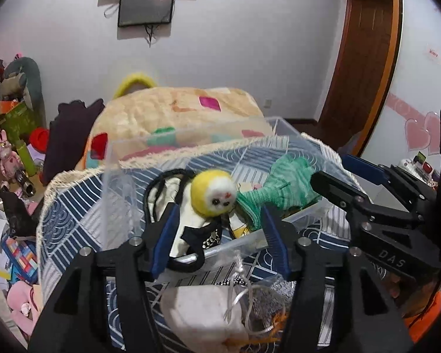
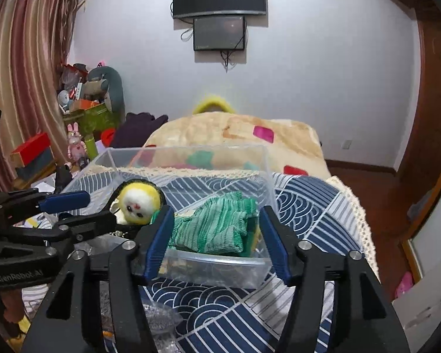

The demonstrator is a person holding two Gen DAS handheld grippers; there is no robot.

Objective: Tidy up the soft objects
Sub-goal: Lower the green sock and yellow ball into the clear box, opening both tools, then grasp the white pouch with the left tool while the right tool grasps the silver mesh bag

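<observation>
A clear plastic box stands on a blue patterned cloth. Inside lie a plush doll with a yellow head and white face, a green knitted cloth and a cream bag with black straps. My left gripper is open over the box's near edge, its fingers on either side of the doll's body. My right gripper is open, its fingers either side of the green cloth; it also shows in the left wrist view. A white pouch with a drawstring lies in front of the box.
The cloth covers a bed with a cream blanket behind. Clutter, boxes and plush toys pile at the left. A silvery mesh bag lies near me. A wooden door is at the right.
</observation>
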